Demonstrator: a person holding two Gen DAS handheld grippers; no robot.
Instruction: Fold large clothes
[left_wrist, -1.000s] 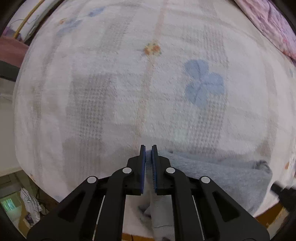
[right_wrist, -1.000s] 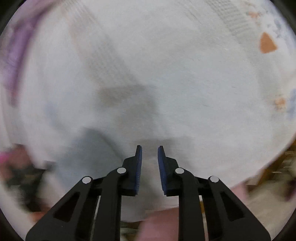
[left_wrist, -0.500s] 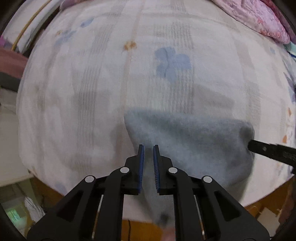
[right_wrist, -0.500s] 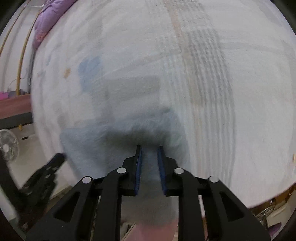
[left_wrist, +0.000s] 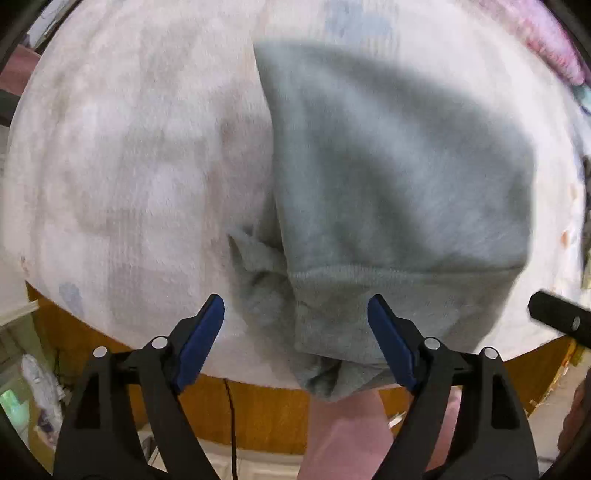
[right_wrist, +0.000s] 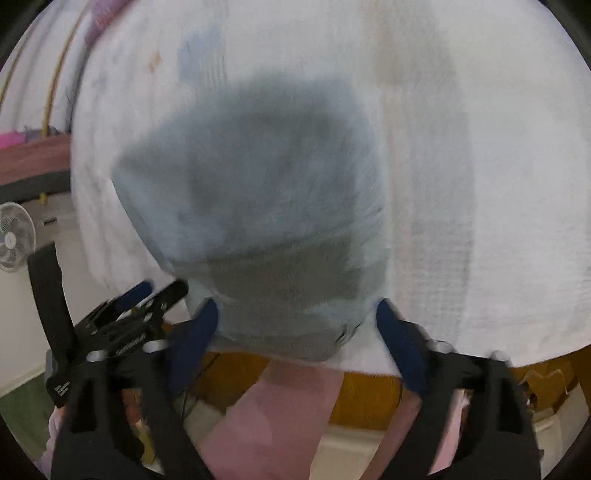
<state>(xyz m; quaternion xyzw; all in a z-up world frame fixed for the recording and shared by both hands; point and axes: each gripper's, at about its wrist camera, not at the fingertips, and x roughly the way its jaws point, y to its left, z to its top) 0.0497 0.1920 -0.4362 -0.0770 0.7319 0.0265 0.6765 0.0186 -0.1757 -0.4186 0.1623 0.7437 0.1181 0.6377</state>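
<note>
A grey sweater (left_wrist: 388, 177) lies folded on the white patterned bedspread (left_wrist: 140, 155), its ribbed hem (left_wrist: 399, 291) hanging over the bed's near edge. My left gripper (left_wrist: 295, 317) is open wide and empty, just short of the hem. In the right wrist view the same sweater (right_wrist: 258, 192) fills the middle, blurred. My right gripper (right_wrist: 297, 321) is open wide and empty at the hem's edge. The left gripper (right_wrist: 147, 299) also shows at the lower left of the right wrist view.
The wooden bed frame (left_wrist: 258, 410) runs under the bedspread edge. Pink trouser legs (right_wrist: 266, 417) stand below. A white fan (right_wrist: 14, 236) is on the floor at left. Pink bedding (left_wrist: 546, 44) lies at the far right of the bed.
Both grippers have opened wide, let go of the sweater and pulled back toward the bed's near edge. The sweater now lies folded flat.
</note>
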